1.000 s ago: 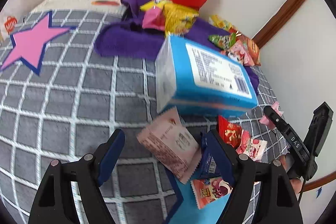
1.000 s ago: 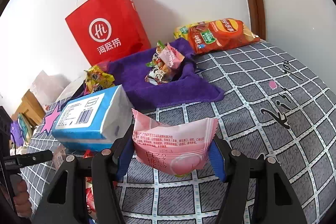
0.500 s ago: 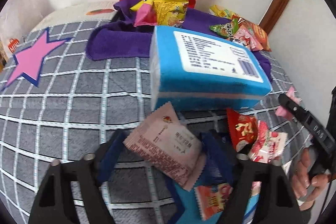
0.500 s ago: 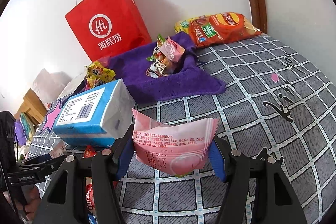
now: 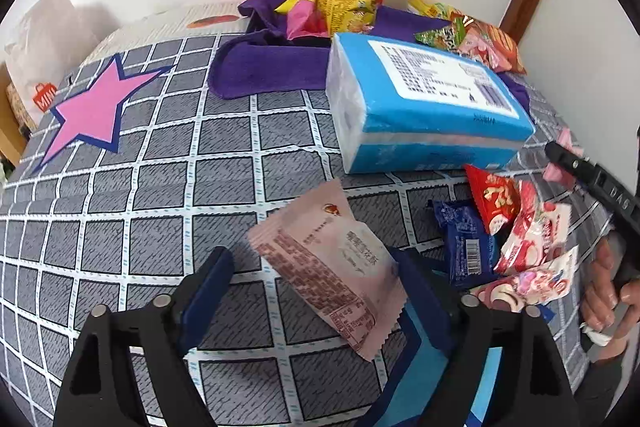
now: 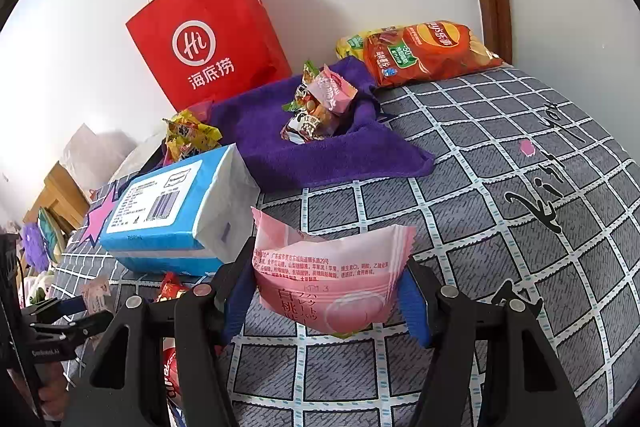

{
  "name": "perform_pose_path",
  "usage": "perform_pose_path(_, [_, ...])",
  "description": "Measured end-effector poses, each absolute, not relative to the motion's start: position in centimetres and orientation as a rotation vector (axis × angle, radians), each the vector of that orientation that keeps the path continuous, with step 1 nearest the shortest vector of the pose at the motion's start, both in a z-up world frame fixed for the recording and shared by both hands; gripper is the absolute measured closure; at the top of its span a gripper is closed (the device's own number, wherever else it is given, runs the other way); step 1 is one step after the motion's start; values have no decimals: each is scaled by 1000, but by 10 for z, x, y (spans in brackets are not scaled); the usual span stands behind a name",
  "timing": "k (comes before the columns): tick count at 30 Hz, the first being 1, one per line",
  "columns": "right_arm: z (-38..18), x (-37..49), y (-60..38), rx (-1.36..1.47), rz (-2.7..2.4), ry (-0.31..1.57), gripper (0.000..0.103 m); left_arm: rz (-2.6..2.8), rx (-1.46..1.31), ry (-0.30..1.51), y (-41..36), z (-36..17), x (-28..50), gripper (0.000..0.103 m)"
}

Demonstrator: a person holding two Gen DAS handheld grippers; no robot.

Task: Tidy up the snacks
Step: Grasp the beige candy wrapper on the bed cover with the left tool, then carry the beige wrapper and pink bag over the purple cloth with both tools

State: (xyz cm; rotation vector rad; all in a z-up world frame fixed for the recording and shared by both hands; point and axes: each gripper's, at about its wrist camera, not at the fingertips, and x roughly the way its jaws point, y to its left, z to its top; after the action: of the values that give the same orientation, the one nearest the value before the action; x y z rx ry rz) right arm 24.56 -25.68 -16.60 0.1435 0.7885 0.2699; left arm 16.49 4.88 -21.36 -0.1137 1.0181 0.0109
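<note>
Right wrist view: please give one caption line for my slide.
Right tool holds a pink snack above the checked bedspread, with a blue pack, purple towel and red bag behind.

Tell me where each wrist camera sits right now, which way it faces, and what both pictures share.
Left wrist: on the left gripper, angled down at the checked bedspread; its jaws have just been opening around a pale pink packet; a hand shows at right.
Right wrist: on the right gripper, facing the wall, clamping a peach packet; the left gripper shows lower left.
Shared: blue tissue pack, purple towel, red bag.
</note>
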Motion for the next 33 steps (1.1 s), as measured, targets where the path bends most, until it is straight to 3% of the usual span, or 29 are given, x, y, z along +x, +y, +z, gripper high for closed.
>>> perform_pose_path(5, [-166,246,-257,146,272,788,39,38,-35,982,33,-218,166,17])
perform_pose_path(10, [-167,246,-258,156,272,789,39,14,-20,965,35,-212,161,51])
perform_pose_path(21, [-167,246,-255,149,270,792,39,-41,-127,950,61,-211,154,49])
perform_pose_path(25, [-165,244,-256,158,273,782,39,-62,-183,955,69,-209,156,59])
perform_pose_path(33, [-167,244,-245,104,287,819,44,-118,-188,979,71,-202,156,66])
